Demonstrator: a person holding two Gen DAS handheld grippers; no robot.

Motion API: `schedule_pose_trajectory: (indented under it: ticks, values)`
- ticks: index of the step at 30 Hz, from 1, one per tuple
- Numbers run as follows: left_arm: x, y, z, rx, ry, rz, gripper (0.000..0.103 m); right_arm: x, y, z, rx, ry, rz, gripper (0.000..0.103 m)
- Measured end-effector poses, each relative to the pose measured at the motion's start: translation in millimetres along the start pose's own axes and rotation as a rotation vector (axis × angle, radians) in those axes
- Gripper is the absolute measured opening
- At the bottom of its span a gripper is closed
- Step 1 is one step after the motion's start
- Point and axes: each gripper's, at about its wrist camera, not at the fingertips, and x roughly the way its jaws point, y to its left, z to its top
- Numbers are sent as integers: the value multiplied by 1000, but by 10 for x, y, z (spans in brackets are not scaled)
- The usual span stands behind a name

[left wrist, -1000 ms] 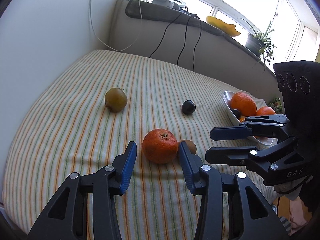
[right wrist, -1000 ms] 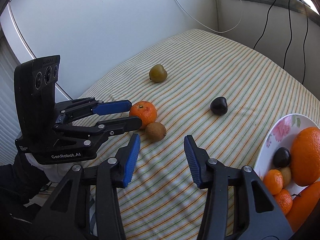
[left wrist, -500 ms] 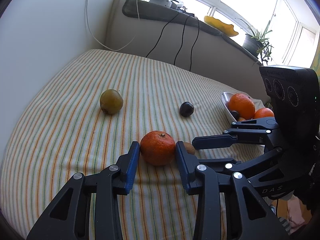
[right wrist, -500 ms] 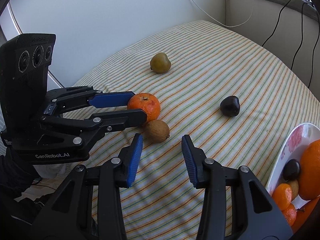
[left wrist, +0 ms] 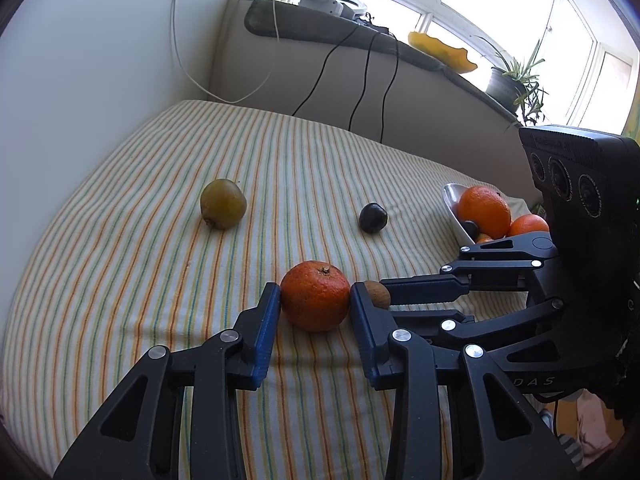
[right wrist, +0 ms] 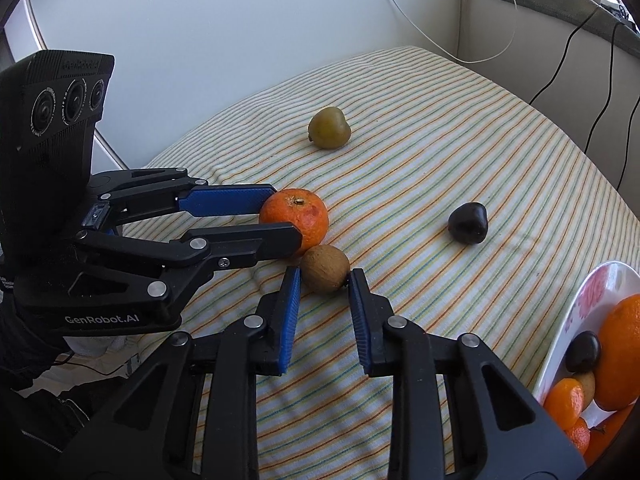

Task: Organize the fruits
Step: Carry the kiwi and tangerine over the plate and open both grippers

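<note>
the left gripper (left wrist: 314, 300) clamps the tangerine (left wrist: 315, 301); the right gripper (right wrist: 323, 278) is clenched on the small brown kiwi (right wrist: 324, 268) touching it, likely so both lift together toward the bowl (right wrist: 576, 320). on the striped counter (right wrist: 420, 152) lie four loose fruits: tangerine, kiwi, one green fruit (right wrist: 329, 133), one dark plum (right wrist: 468, 223).

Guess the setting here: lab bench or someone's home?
Likely a home, not a lab. The fruit sits on a striped cloth that looks like household linen, a potted plant stands on the window ledge, and a floral dish holds oranges. Loose cables hang off the ledge.
</note>
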Motion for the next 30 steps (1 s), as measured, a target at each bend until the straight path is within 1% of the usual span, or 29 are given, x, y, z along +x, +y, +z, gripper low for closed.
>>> schedule_pose_trajectory:
  ticks: [8, 15, 24, 30]
  values:
    - [-51, 12, -3, -18, -14, 4, 34, -228, -6, -102, 5, -38, -29, 25]
    - [-121, -36, 25, -21, -28, 0, 34, -567, -116, -195, 49, -106, -42, 25]
    - [-125, -284, 127, 6, -52, -46, 34, -1210, -490, -362, 109, -192, -121, 25]
    - [-45, -501, 183, 30, -55, -85, 34, -1544, -776, -525, 161, -222, -185, 25]
